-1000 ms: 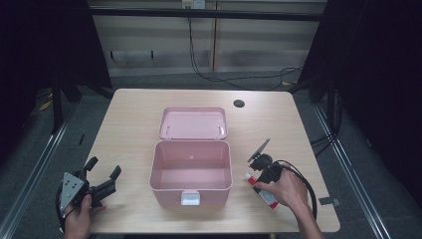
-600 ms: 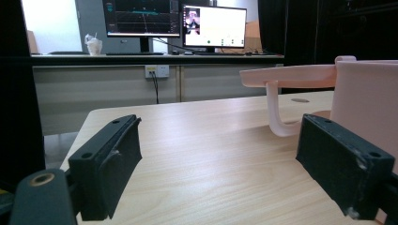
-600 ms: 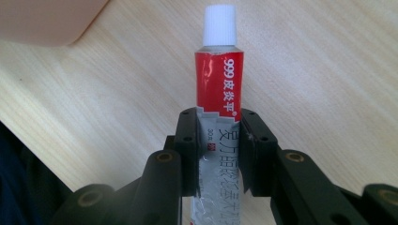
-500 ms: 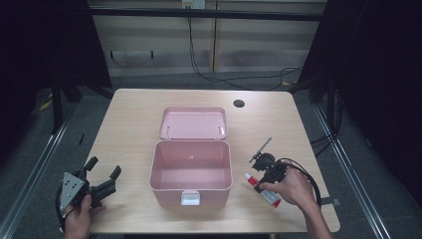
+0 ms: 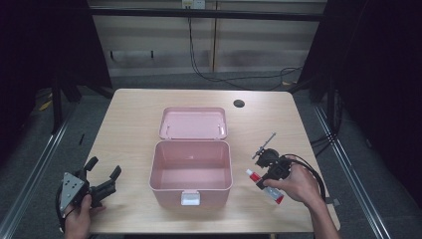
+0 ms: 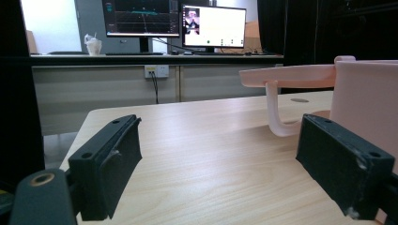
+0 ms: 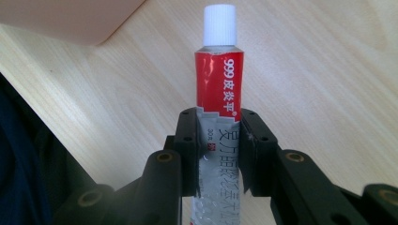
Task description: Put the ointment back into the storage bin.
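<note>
R gripper (image 7: 218, 154) clamps tube (image 7: 219, 84), tail cut off; L gripper (image 6: 234, 164) wide, empty; box (image 5: 191, 172) front.

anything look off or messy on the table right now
Nothing stands out. The pink box sits square with its lid open behind it, nothing inside it visible. The right tongs are shut on the ointment tube, cap on; the left tongs are open.

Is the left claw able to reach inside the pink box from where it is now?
Probably yes. The left claw is open beside the pink box, its lid lies back, and the bare table between them holds nothing.
</note>
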`<action>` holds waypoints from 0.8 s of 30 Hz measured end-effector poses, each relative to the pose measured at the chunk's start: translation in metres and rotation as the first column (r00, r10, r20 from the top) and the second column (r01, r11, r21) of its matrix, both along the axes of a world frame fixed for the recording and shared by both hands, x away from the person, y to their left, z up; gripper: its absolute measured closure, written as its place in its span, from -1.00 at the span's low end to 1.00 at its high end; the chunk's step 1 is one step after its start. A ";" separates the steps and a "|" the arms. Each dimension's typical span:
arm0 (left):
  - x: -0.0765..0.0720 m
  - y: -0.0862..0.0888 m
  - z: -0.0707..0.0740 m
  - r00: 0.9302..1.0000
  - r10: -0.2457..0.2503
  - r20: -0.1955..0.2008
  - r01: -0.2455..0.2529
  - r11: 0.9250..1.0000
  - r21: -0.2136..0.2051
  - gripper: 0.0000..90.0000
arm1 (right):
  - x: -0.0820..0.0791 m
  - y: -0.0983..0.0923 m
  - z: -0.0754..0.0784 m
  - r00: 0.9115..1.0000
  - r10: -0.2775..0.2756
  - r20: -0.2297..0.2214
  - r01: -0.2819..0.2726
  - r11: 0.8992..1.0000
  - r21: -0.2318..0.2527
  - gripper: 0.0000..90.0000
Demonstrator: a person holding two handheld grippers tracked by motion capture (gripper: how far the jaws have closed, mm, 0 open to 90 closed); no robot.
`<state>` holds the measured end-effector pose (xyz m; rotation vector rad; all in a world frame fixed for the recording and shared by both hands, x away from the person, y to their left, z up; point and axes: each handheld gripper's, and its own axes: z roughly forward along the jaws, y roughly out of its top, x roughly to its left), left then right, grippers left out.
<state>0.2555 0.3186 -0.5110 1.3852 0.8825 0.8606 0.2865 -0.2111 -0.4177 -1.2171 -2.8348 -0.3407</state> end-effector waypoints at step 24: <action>0.000 0.000 0.000 1.000 -0.001 0.001 0.001 1.000 0.001 -0.69 | 0.001 -0.007 0.044 0.996 0.062 0.066 -0.062 0.998 0.002 0.59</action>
